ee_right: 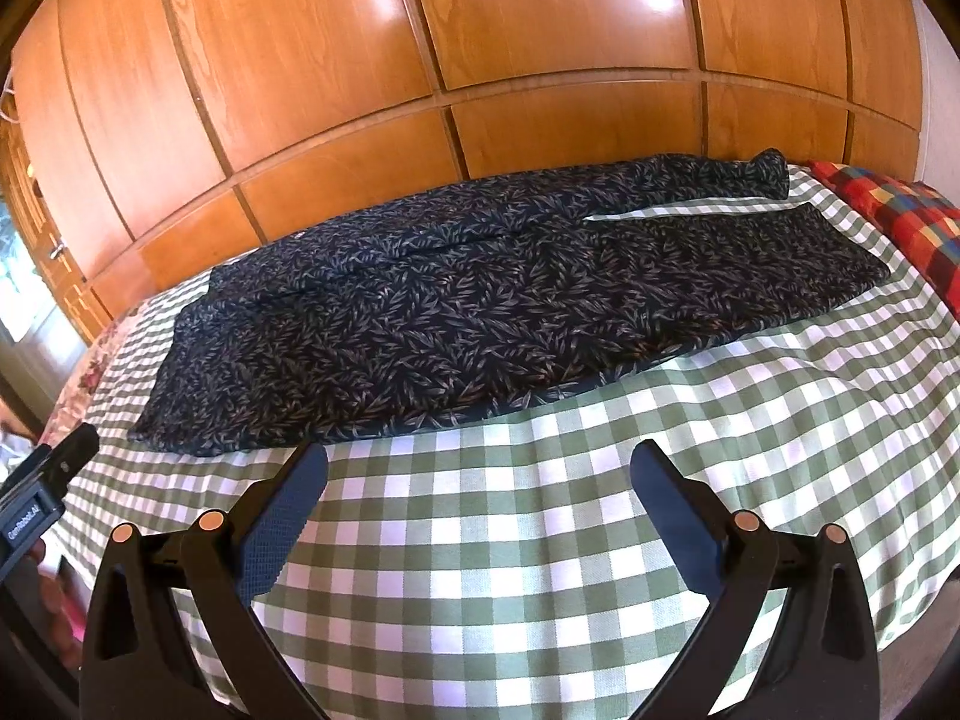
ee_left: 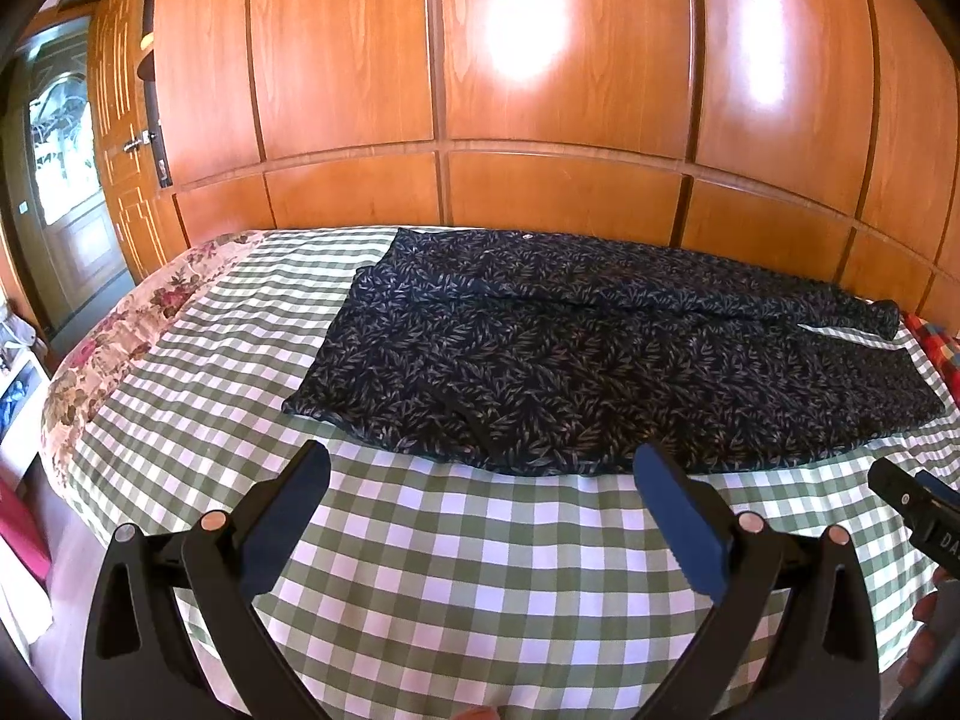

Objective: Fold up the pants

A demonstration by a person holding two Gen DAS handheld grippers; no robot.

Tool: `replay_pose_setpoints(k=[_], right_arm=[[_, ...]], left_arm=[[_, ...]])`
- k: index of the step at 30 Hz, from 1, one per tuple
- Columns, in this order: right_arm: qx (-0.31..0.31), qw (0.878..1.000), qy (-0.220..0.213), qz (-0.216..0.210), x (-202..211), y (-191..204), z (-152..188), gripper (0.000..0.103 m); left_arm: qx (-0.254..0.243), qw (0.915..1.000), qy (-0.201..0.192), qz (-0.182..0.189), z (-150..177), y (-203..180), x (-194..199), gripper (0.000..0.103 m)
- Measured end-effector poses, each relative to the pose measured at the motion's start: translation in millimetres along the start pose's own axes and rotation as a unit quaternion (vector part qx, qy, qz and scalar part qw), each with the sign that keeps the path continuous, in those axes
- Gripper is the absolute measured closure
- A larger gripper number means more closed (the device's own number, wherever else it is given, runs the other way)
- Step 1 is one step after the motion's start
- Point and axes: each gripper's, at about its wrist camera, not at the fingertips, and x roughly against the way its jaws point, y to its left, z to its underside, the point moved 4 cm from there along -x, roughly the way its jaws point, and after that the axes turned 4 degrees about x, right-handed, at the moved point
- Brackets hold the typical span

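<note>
1. Left wrist view: left gripper [ee_left: 480, 468] hovering over the near part of the bed, fingers spread wide, nothing between them.
2. Blue pads [ee_left: 681, 525] clear of the cloth, tips just short of the near hem of the pants [ee_left: 570, 360].
3. Dark leaf-print pants laid out flat across the green-and-white checked bedspread [ee_left: 450, 570], waist end to the left, legs running off to the right.
4. Far leg slightly rumpled, cuff [ee_left: 882, 315] bunched at the far right; a thin strip of bedspread showing between the two legs near the cuffs.
5. Floral sheet edge [ee_left: 114, 342] along the left side of the bed, wooden panelled wall [ee_left: 480, 90] beyond the far edge, a door [ee_left: 60, 180] at far left.
6. Right edge of this view: tip of the right gripper [ee_left: 912, 495] peeking in, with fingertips of a hand [ee_left: 924, 624] below it.
7. Right wrist view: right gripper [ee_right: 480, 465] likewise gaping wide, empty, poised above the checked cloth just near of the pants [ee_right: 480, 312].
8. Same garment here, near leg hem closest to the fingers, not touched.
9. Red patchwork blanket [ee_right: 900, 222] at far right, beside the cuffs.
10. Left gripper body [ee_right: 48, 492] visible at the left edge.
</note>
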Motion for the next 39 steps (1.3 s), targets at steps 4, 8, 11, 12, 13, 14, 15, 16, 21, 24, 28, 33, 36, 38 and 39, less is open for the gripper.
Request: replay_pose_setpoints(k=[4,8,11,12,13,14,15,16,21,24,28,33,36,38,39], right_arm=[[-0.002,1.0,0.005,-0.001,-1.5,-2.4,2.4,0.003],[-0.005,1.0,0.008,-0.001,-2.8,-5.5,4.9,0.003],[-0.005,1.0,0.008,-0.001,-3.1,-6.1,5.0,0.003],[-0.005,1.0,0.008,-0.001,-3.1,-6.1,4.9,0.003],[-0.005,1.0,0.007,-0.001,-2.7,-5.8,5.0,0.003],[-0.005,1.0,0.007,-0.001,-2.7,-6.0,5.1,0.003],[-0.005,1.0,0.007,-0.001,-2.8,-5.9,5.2,0.003],[-0.005,1.0,0.007,-0.001,-2.7,-6.5,4.9,0.003],[-0.006,1.0,0.007,-0.001,-2.6,-6.7,4.7,0.003],[-0.006,1.0,0.007,-0.002,-2.8,-6.6,4.9,0.003],[-0.008,1.0,0.012,-0.008,-5.4,-7.6,5.8,0.003],[-0.021,0.998,0.023,-0.056,-12.2,-7.9,10.0,0.003],[-0.036,0.996,0.038,-0.077,-17.7,-9.1,13.0,0.003],[-0.042,0.994,0.042,-0.086,-19.4,-10.0,14.2,0.003],[-0.044,0.994,0.043,-0.086,-20.0,-12.2,14.1,0.003]], left_arm=[[0.004,1.0,0.001,0.001,0.5,2.3,-0.5,0.002],[0.005,1.0,0.002,0.001,0.7,4.0,-0.4,0.002],[0.006,1.0,0.003,0.002,0.8,5.2,-0.4,0.002],[0.005,1.0,0.003,0.002,1.0,5.2,-0.3,0.002],[0.005,1.0,0.003,0.002,1.0,5.4,0.0,0.002],[0.005,1.0,0.003,0.001,1.1,5.4,-0.1,0.002],[0.005,1.0,0.003,0.002,0.9,5.5,-0.3,0.002],[0.005,1.0,0.002,0.002,0.9,5.8,0.1,0.002],[0.004,1.0,-0.001,0.002,-0.3,6.2,1.8,0.002],[0.004,1.0,-0.001,0.002,-0.4,5.6,2.0,0.002],[0.003,1.0,0.002,0.004,-0.4,4.4,1.1,0.002],[0.016,0.9989,0.027,0.035,5.4,6.7,-9.4,0.002],[0.039,0.9953,0.064,0.061,11.9,11.0,-22.2,0.002],[0.056,0.9913,0.091,0.078,16.9,15.5,-31.7,0.002],[0.062,0.99,0.095,0.083,19.8,17.9,-34.9,0.002]])
